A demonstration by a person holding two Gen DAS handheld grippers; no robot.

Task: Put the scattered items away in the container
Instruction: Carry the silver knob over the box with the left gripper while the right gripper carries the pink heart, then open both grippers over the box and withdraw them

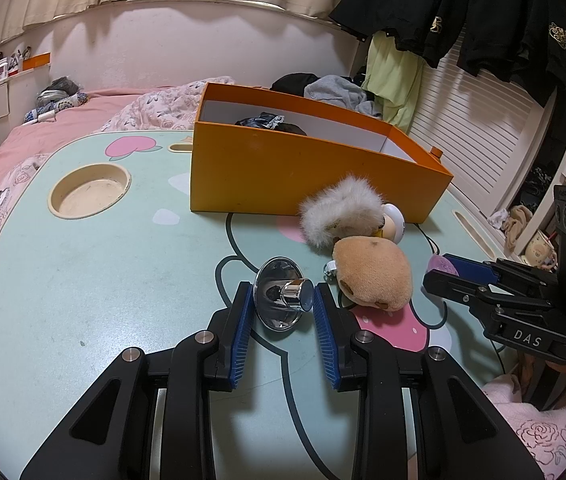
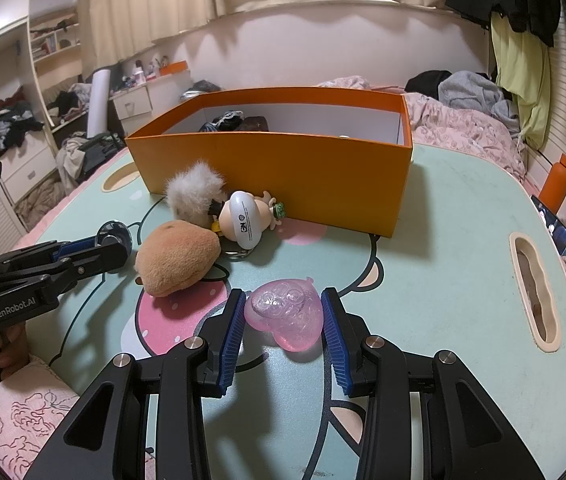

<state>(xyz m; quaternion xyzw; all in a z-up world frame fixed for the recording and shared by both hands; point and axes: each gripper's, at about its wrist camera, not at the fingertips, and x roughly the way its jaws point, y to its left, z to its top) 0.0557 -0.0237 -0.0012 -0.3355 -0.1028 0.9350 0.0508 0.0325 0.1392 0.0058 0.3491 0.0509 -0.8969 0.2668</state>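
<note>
Left gripper [image 1: 283,300] jaws pinching shiny chrome funnel-shaped metal piece [image 1: 281,298] just above mint-green cartoon-printed surface [image 1: 103,280]. Right gripper [image 2: 283,312] jaws clamped on translucent pink heart-shaped plastic case [image 2: 285,314]. Beyond both jaws: tan plush toy [image 2: 179,262], white fluffy pom-pom [image 2: 195,192], open orange cardboard box [image 2: 283,168].
</note>
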